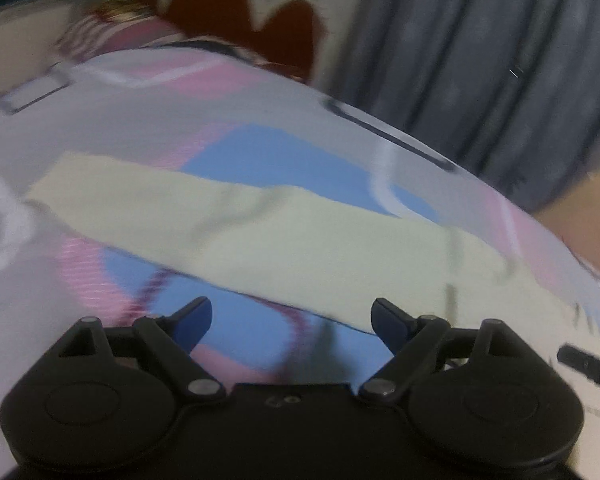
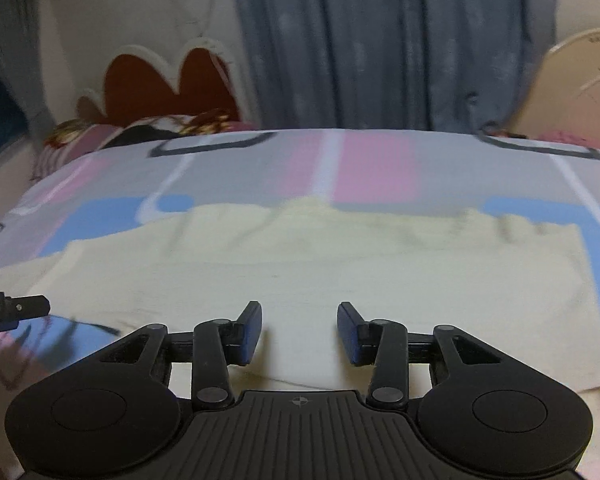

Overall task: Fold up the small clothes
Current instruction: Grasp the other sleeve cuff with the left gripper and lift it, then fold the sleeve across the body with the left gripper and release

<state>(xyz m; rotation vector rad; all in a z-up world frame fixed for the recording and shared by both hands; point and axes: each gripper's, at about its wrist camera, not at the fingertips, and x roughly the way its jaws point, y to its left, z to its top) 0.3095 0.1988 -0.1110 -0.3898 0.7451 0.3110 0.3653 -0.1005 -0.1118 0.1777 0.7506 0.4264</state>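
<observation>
Black claw (image 2: 299,332) frames, seemingly dark-blue pads (image 2: 252,330).

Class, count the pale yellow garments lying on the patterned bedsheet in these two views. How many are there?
1. A single pale yellow garment lies spread flat on the patterned bedsheet, just ahead of both grippers; the left view shows the same one. Others may lie outside the frames.

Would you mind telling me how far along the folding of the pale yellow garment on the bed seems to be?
Done: the pale yellow garment lies flat on the patterned bedsheet, apparently folded into a long band with a doubled far edge. In hand: nothing; the left tongs and right tongs are both open and empty above it. Left: probably a further fold to shorten the band, though I cannot tell how many folds are intended.
</observation>
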